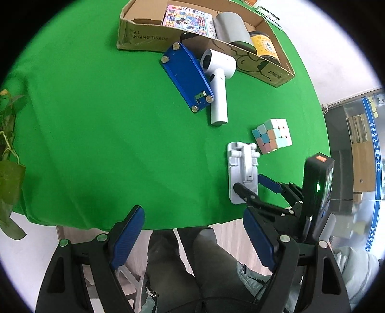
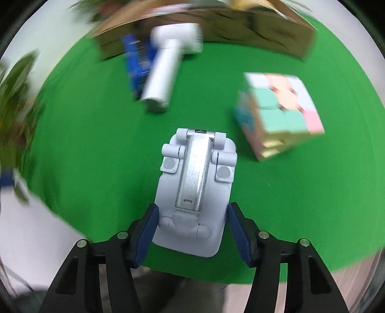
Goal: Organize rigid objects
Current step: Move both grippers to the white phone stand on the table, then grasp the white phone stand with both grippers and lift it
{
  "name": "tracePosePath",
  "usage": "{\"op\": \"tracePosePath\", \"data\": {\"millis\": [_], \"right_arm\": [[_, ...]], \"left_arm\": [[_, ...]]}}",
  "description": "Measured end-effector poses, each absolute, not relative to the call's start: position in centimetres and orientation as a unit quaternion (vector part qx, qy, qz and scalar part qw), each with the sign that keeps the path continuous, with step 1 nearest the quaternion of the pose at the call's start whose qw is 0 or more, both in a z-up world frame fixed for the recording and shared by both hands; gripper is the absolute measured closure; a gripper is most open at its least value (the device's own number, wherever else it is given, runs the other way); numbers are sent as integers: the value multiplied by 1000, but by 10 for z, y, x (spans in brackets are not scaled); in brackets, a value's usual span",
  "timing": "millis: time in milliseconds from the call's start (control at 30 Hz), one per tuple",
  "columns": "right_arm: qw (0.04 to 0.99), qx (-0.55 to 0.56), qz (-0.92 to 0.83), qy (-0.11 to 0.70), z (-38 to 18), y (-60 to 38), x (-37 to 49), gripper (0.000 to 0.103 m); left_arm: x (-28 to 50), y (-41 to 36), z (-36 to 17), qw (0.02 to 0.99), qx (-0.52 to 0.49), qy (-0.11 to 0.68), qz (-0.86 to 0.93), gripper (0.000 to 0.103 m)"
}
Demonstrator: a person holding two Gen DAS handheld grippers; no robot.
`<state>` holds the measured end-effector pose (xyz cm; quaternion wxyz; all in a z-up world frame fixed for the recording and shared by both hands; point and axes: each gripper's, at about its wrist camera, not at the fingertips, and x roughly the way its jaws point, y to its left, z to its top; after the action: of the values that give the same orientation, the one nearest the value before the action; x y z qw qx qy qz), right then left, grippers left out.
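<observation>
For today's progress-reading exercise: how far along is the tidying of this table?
Done: a game box, grey cylinder and jar sit in the cardboard box. In hand: the right tongs straddle the folding phone stand. Left: blue case, hair dryer, puzzle cube.

Count on the desk (image 1: 96, 144): one pale folding stand (image 1: 241, 168), one pastel puzzle cube (image 1: 273, 136), one white handheld dryer (image 1: 217, 79), one blue flat block (image 1: 186, 77). One cardboard box (image 1: 144, 36) holds one printed booklet (image 1: 187, 20), one grey cylinder (image 1: 231, 27), one yellow-labelled jar (image 1: 264, 47).
</observation>
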<state>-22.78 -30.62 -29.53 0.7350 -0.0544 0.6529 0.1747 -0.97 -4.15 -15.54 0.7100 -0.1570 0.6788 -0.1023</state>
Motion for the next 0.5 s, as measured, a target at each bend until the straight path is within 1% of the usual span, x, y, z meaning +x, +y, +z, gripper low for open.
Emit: {"op": "tracePosePath", "data": {"millis": [100, 133, 167, 200, 267, 333, 400, 433, 467, 500], "right_arm": [[732, -38, 176, 657, -293, -314, -231, 45], [731, -11, 169, 661, -293, -319, -232, 37], [731, 5, 162, 663, -294, -318, -233, 25], [733, 14, 158, 662, -296, -318, -234, 20], [736, 17, 159, 658, -305, -314, -238, 16], [751, -12, 155, 642, -307, -305, -245, 16], [760, -45, 152, 630, -310, -298, -251, 21], [767, -72, 148, 621, -310, -296, -255, 31], [770, -90, 144, 615, -310, -295, -257, 38], [770, -95, 146, 614, -310, -296, -257, 38]], "left_arm": [[-9, -41, -161, 708, -158, 679, -109, 20], [-9, -41, -163, 708, -159, 680, -109, 20], [-9, -40, -165, 706, -162, 680, -108, 20], [-9, -39, -166, 705, -165, 681, -109, 20], [-8, -37, -169, 703, -170, 681, -110, 20], [-8, -35, -170, 703, -169, 682, -109, 20], [-8, -33, -172, 702, -172, 682, -108, 20], [-7, -32, -172, 702, -174, 682, -108, 20], [-7, -32, -172, 702, -175, 682, -109, 20], [-7, -32, -173, 701, -177, 682, -110, 20]]}}
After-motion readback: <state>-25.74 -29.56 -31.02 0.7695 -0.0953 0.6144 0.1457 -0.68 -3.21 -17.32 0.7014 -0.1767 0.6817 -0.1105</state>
